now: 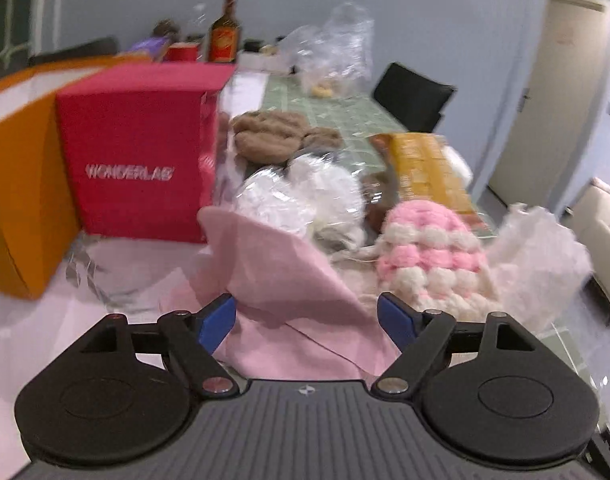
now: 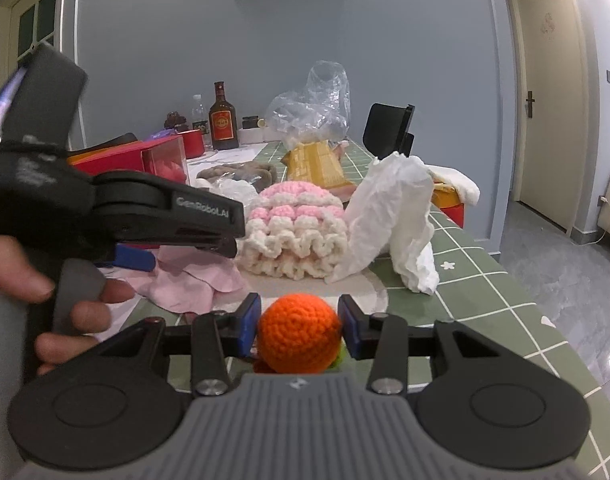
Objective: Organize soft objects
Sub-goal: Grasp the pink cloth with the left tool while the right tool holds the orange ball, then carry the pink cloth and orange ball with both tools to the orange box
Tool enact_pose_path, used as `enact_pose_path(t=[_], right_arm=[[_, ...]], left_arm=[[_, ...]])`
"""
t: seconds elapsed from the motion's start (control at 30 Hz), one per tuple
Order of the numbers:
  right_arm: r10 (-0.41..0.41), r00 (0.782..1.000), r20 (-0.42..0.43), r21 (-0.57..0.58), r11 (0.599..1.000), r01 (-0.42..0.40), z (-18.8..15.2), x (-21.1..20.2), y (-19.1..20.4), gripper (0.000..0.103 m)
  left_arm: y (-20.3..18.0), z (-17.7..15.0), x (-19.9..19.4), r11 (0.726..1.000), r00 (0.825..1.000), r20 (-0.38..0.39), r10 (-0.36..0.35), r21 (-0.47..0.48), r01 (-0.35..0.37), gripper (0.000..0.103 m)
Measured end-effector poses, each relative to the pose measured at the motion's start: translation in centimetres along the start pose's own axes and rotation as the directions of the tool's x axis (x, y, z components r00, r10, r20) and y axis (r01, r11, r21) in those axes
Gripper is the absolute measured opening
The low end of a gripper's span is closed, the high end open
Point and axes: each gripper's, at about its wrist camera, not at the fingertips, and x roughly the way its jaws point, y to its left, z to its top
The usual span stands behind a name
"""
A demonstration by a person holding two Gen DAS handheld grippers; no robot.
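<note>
Right gripper (image 2: 300,330) clamped on orange crochet ball (image 2: 301,338), dead centre, so pick step looks done; next probably needs drop spot. Left gripper (image 1: 307,320) wide open, empty, above pink cloth (image 1: 281,276). Knit hat (image 2: 295,232) at 12. Red box (image 1: 141,152) at 10, blurry; ball underside hidden.

Pinks, orange and green on the table

An orange crochet ball (image 2: 299,333); a pink-and-cream striped knitted hat (image 2: 295,232); a pale pink cloth (image 1: 281,280); a red box (image 1: 139,152) with white lettering; a green tablecloth (image 2: 485,280) gridded in white.
</note>
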Motion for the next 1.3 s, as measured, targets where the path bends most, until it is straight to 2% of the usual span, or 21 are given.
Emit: enact_pose_path(t=[0.13,0.17,0.2,0.23,0.3,0.4,0.47,0.57,0.67,0.93,1.13,1.3], right_arm=[[-0.007,1.000,-0.010,-0.006,1.000,0.007,0.0,0.3,0.0,0.043],[-0.013,1.000,-0.014,-0.008,1.000,0.013,0.0,0.5,0.1,0.043],[-0.012,1.000,-0.014,-0.012,1.000,0.012,-0.1,0.6,0.1,0.043],[-0.007,1.000,-0.013,-0.014,1.000,0.006,-0.1,0.6,0.1,0.043],[0.005,1.000,-0.012,-0.009,1.000,-0.005,-0.1,0.6,-0.1,0.042],[0.007,1.000,-0.010,-0.007,1.000,-0.007,-0.1,0.4,-0.3,0.043],[0.011,1.000,-0.006,-0.004,1.000,-0.011,-0.2,0.2,-0.5,0.043],[0.017,1.000,0.000,-0.004,1.000,-0.017,-0.3,0.0,-0.8,0.042],[0.024,1.000,0.011,-0.029,0.999,-0.024,-0.5,-0.2,-0.8,0.041],[0.023,0.999,0.044,-0.035,0.999,-0.022,-0.3,-1.0,-0.5,0.041],[0.044,0.994,0.096,-0.025,0.999,-0.042,0.3,-2.2,0.2,0.041],[0.092,0.986,0.139,-0.015,0.996,-0.091,0.9,-3.1,1.0,0.041]], left_arm=[[0.3,0.1,0.8,0.999,0.999,-0.033,0.032,-0.006,-0.032,0.092],[0.4,0.0,0.7,1.000,0.999,-0.030,0.023,-0.004,-0.023,0.081],[0.4,-0.1,0.5,1.000,1.000,-0.020,0.007,-0.006,-0.007,0.064],[0.6,-0.2,0.4,1.000,1.000,-0.012,-0.009,-0.012,0.009,0.055],[0.5,-0.4,0.3,1.000,1.000,-0.008,-0.008,-0.001,0.008,0.030],[0.3,-0.6,0.1,0.999,1.000,-0.003,0.025,0.024,-0.025,0.012],[0.8,-0.6,-0.1,1.000,1.000,-0.011,-0.002,0.009,0.002,0.006],[1.8,-1.1,-0.9,0.999,0.999,-0.009,-0.035,-0.031,0.035,0.004],[2.6,-1.8,-2.3,0.998,0.998,0.027,-0.054,-0.041,0.055,0.004],[4.1,-2.2,-6.9,0.989,0.983,0.117,-0.143,-0.008,0.145,0.004],[5.4,-2.1,-10.6,0.977,0.956,0.208,-0.208,-0.004,0.214,0.004],[7.0,-2.4,-14.0,0.965,0.925,0.287,-0.249,-0.007,0.262,0.004]])
